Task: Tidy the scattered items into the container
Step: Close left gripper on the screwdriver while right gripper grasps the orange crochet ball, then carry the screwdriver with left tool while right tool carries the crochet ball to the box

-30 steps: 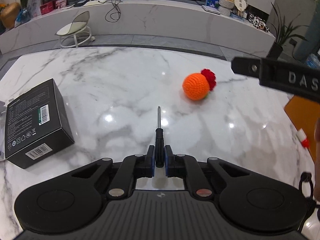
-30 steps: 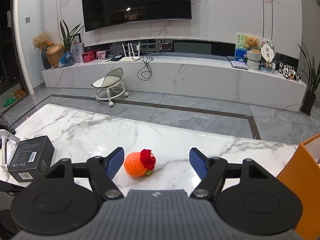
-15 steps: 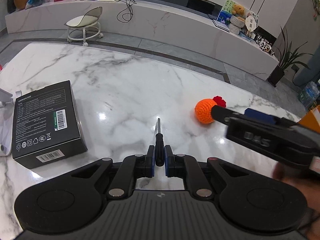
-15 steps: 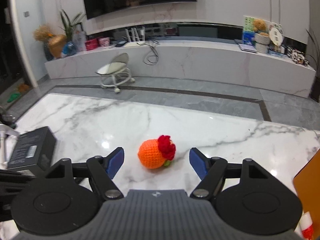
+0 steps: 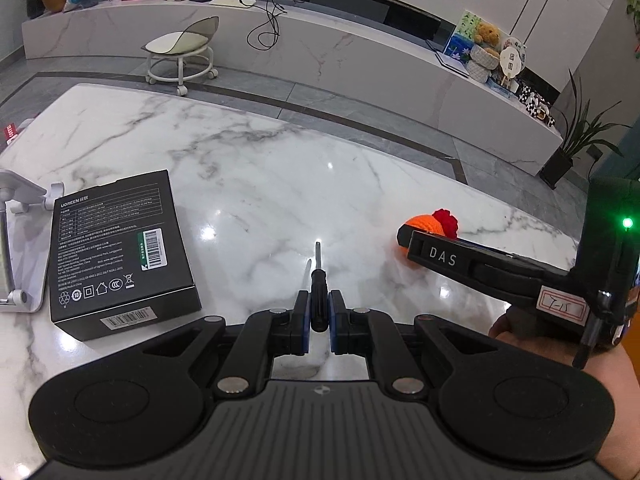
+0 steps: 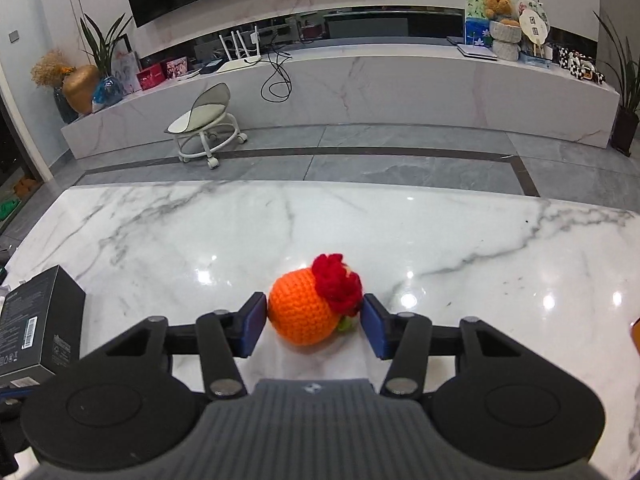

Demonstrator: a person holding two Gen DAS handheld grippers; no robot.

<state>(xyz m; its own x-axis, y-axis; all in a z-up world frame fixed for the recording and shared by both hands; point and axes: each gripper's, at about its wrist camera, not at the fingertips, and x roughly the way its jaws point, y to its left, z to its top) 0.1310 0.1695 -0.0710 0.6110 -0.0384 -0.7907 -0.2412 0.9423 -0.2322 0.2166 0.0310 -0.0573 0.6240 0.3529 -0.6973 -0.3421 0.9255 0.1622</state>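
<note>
My left gripper (image 5: 319, 312) is shut on the black handle of a small screwdriver (image 5: 319, 280), whose metal shaft points forward above the marble table (image 5: 260, 160). An orange crocheted ball with a red flower (image 6: 314, 306) rests on the table between the blue pads of my right gripper (image 6: 315, 316). Those jaws are closing, and the pads have come right up to the ball's sides with no squeeze showing. The left wrist view has the ball (image 5: 424, 222) half hidden behind a right finger (image 5: 440, 256) marked DAS.
A black boxed product (image 5: 116, 252) lies at the table's left, with a white stand (image 5: 16, 240) beside it. An orange container edge (image 6: 636, 332) shows at the far right. A person's hand (image 5: 520, 320) holds the right gripper. The table's far edge drops to grey floor.
The right gripper came down and forward over the orange ball, and its jaws narrowed around it. The left gripper drew back and up a little with the screwdriver still in it.
</note>
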